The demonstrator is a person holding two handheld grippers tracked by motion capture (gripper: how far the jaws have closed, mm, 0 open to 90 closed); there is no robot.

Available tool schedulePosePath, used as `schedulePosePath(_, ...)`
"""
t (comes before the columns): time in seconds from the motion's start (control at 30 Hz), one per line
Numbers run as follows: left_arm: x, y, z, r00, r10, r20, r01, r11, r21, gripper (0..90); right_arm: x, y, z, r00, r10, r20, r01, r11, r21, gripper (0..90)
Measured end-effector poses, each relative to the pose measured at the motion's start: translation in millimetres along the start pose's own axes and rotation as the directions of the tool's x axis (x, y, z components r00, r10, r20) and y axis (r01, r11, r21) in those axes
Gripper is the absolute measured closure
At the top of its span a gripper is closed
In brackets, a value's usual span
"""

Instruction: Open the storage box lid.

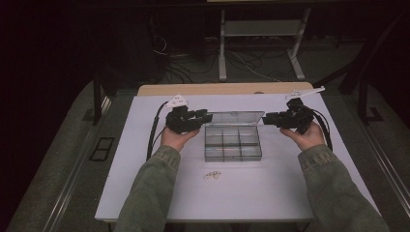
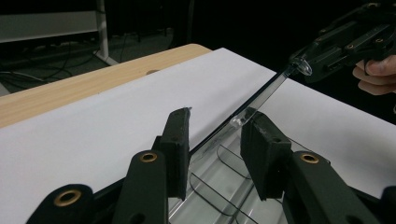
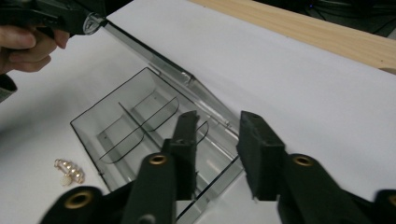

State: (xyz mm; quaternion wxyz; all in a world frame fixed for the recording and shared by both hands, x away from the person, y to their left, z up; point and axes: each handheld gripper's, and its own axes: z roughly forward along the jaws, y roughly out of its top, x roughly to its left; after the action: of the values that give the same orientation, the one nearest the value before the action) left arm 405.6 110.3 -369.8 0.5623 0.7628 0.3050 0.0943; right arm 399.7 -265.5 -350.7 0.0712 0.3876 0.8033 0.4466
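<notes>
A clear plastic compartment box (image 1: pixel 206 145) sits mid-table on a white sheet, its lid (image 1: pixel 235 118) raised upright at the back. My left gripper (image 1: pixel 209 117) is at the lid's left corner, my right gripper (image 1: pixel 265 118) at its right corner. In the left gripper view the left gripper (image 2: pixel 215 130) is open, with the lid's edge (image 2: pixel 266 93) running between the jaws above the box dividers (image 2: pixel 219 182). The right gripper (image 3: pixel 217 128) is also open, straddling the lid (image 3: pixel 154 60) near its corner over the box (image 3: pixel 116 121). A small pearly trinket (image 1: pixel 212 175) (image 3: pixel 69 171) lies in front of the box.
A wooden strip (image 1: pixel 222 89) borders the table's far edge. Beyond it stand white desk legs (image 1: pixel 222 48) and floor cables in the dark. The white sheet (image 1: pixel 290 183) has free room on both sides of the box and toward the front.
</notes>
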Motion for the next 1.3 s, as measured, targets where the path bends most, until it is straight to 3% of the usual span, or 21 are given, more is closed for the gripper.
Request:
schedulePosePath(0.13,1.1,-0.3,1.8,0.9998,-0.019,-0.011,0.019,0.9998,-0.007,60.5,-3.6,1.8,3.7,0.9996,0.007,-0.027,-0.008,1.000,-0.026,52.6)
schedulePosePath(0.33,4.0,1.7,5.1,0.9995,-0.026,-0.018,0.026,0.9996,-0.005,61.6,-7.8,6.1,11.1,0.9983,0.001,-0.058,-0.004,0.999,-0.051,51.1)
schedulePosePath(0.53,7.5,2.3,7.6,0.9991,-0.036,-0.022,0.036,0.9993,-0.013,63.0,-12.4,9.9,22.7,0.9972,-0.013,-0.073,0.009,0.998,-0.061,56.5)
schedulePosePath(0.77,12.7,1.5,10.1,0.9985,-0.049,-0.024,0.048,0.9985,-0.027,64.7,-17.7,9.3,29.1,0.9954,0.019,-0.094,-0.026,0.997,-0.075,64.8)
schedulePosePath(1.1,20.4,1.5,15.5,0.9965,-0.083,-0.011,0.083,0.9954,-0.049,65.0,-15.7,13.6,30.7,0.9979,0.033,-0.056,-0.037,0.996,-0.076,66.8)
schedulePosePath(1.3,25.3,-1.3,21.6,0.9949,-0.100,-0.012,0.099,0.9946,-0.030,64.4,-17.4,16.2,32.7,0.9982,0.037,-0.046,-0.040,0.996,-0.078,67.6)
